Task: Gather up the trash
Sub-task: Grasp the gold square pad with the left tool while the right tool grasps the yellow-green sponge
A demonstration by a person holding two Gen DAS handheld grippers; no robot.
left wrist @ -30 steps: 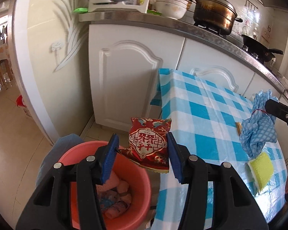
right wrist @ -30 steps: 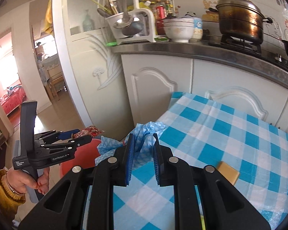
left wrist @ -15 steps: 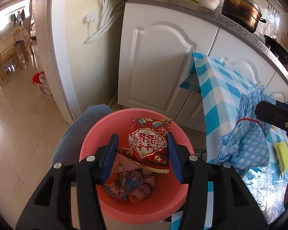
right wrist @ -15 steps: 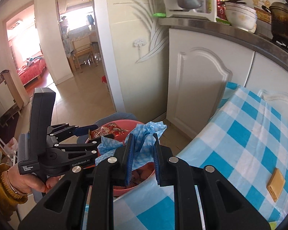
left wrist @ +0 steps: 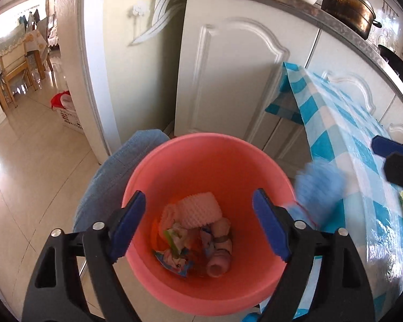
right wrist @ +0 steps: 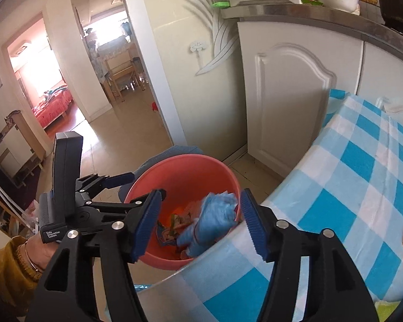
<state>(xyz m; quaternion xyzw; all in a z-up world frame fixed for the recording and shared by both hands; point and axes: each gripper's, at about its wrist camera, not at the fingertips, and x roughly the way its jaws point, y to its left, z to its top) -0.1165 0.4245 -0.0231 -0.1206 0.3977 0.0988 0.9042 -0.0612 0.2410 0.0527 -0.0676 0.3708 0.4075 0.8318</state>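
Between the opening pads of the right claw (right wrist: pixel 200 224), a blue crumpled bag (right wrist: pixel 211 221) falls free above the pink bin (right wrist: pixel 174 171); left claw (left wrist: pixel 198 224) also opening, empty. Bag judged light, soft; pinch any fold.

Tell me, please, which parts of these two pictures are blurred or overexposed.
Left wrist view: the blue cloth beside the pink bucket is smeared by motion; the far room is overexposed. Right wrist view: the cloth is blurred too; the doorway glares white.
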